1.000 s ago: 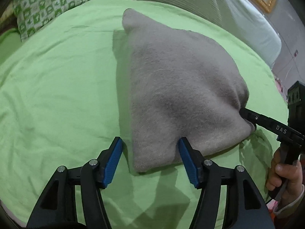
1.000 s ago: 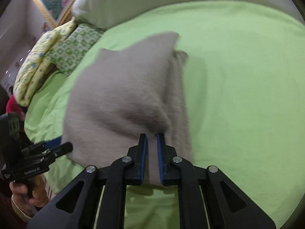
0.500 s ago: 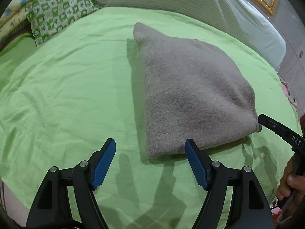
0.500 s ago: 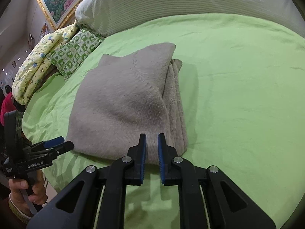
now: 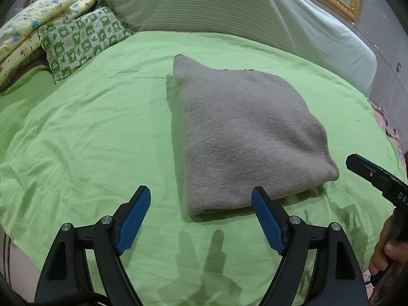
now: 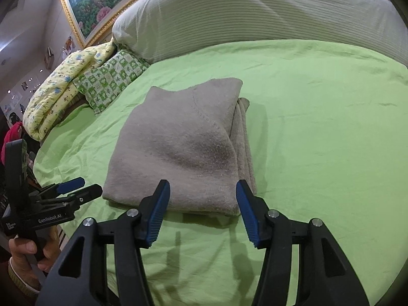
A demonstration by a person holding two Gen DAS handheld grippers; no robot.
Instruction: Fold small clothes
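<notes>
Although only one garment showed in either view, the folding of it looked essentially complete: the grey knitted garment (image 5: 250,140) lay as a compact, several-layered bundle on the green bed sheet (image 5: 102,132), roughly in the middle of the bed and nearer its front edge than the headboard end. From the right wrist view the stacked layers (image 6: 243,137) were plain along the bundle's right side, with a stitched seam running across the top panel. What kind of garment it was could not be told for certain; the thick, fuzzy knit suggested a small sweater.

Neither tool held any cloth. The left hand-held gripper (image 5: 201,216) hung just short of the bundle's near edge with its blue pads spread wide, one pad overlapping the near right corner in the picture without visibly gripping it. The right hand-held gripper (image 6: 202,210) was likewise spread, its pads apart at either side of the near edge and clear of the fabric.

Judging from this, the fold itself was done and both tools had let go. What was left, if anything, seemed minor: the top panel bulged a little and the far corner stuck out to a point, so a pat or a tidying tug might have been wanted. No other unfolded clothes were visible on the sheet; a green patterned pillow (image 5: 81,40) and a yellow printed quilt (image 6: 58,97) sat well apart at the head of the bed.
</notes>
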